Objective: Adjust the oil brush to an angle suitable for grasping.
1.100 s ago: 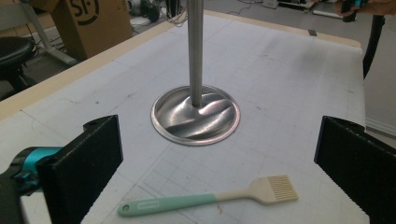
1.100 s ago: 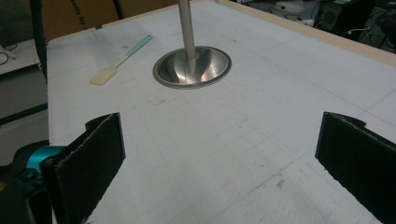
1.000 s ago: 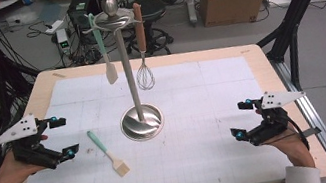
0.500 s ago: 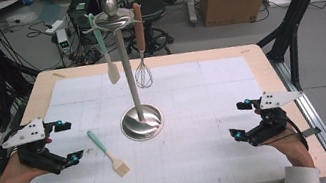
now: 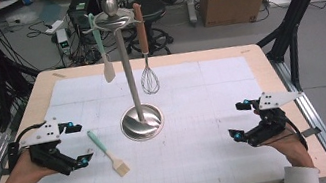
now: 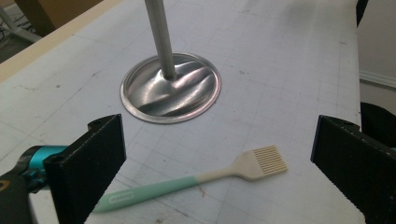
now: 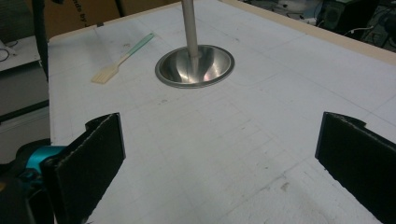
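Left gripper [image 5: 77, 143], jaws spread wide, sits just left of the pastry brush [image 5: 108, 153] at lower left; right gripper [image 5: 241, 119] spread too.

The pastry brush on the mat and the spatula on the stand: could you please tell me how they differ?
The pastry brush lies flat on the white mat, while the spatula hangs upright from the steel stand. The brush ends in a comb of cream bristles; the spatula ends in a solid cream blade. The brush lies just ahead of the open left gripper; the spatula hangs farther back. Both have mint-green handles and cream heads.
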A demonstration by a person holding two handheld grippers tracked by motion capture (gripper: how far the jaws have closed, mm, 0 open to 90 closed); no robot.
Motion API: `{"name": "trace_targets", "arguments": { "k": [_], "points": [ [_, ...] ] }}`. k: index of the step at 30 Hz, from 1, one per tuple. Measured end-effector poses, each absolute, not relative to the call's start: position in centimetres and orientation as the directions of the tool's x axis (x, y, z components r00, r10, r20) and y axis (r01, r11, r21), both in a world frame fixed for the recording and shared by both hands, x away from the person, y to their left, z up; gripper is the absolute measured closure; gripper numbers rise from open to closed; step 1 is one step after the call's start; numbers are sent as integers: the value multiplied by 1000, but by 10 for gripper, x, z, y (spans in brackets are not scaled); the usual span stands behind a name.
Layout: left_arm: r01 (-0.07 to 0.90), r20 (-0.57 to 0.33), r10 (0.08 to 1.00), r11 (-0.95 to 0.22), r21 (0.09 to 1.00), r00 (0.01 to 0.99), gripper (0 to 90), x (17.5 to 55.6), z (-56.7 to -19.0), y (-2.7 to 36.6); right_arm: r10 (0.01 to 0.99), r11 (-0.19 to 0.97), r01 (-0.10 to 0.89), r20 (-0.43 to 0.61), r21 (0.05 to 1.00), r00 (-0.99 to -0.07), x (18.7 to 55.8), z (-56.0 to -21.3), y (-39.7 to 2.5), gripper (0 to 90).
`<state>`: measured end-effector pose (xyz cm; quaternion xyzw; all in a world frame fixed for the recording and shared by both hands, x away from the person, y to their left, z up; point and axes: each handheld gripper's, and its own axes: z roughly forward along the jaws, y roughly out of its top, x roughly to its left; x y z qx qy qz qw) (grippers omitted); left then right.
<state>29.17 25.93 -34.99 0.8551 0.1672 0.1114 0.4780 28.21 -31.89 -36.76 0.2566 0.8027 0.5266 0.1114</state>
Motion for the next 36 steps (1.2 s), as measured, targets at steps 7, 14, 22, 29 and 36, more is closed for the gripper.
{"name": "trace_targets", "arguments": {
  "k": [7, 14, 22, 29, 36],
  "points": [
    [176, 22, 353, -519, 836, 935, 158, 295, -352, 244, 525, 315, 292, 90, 903, -846, 282, -367, -318, 2],
    [175, 12, 308, -571, 802, 951, 309, 297, -353, 229, 525, 317, 293, 90, 902, -847, 282, -368, -318, 3],
    [177, -11, 257, -636, 751, 966, 596, 302, -357, 210, 525, 316, 295, 93, 902, -846, 282, -368, -319, 2],
    [175, -40, 206, -691, 701, 978, 782, 307, -355, 194, 526, 309, 296, 97, 904, -845, 283, -368, -320, 2],
    [185, -37, 212, -742, 644, 977, 896, 310, -363, 176, 523, 311, 291, 93, 905, -847, 282, -368, -320, 2]
  ]
}}
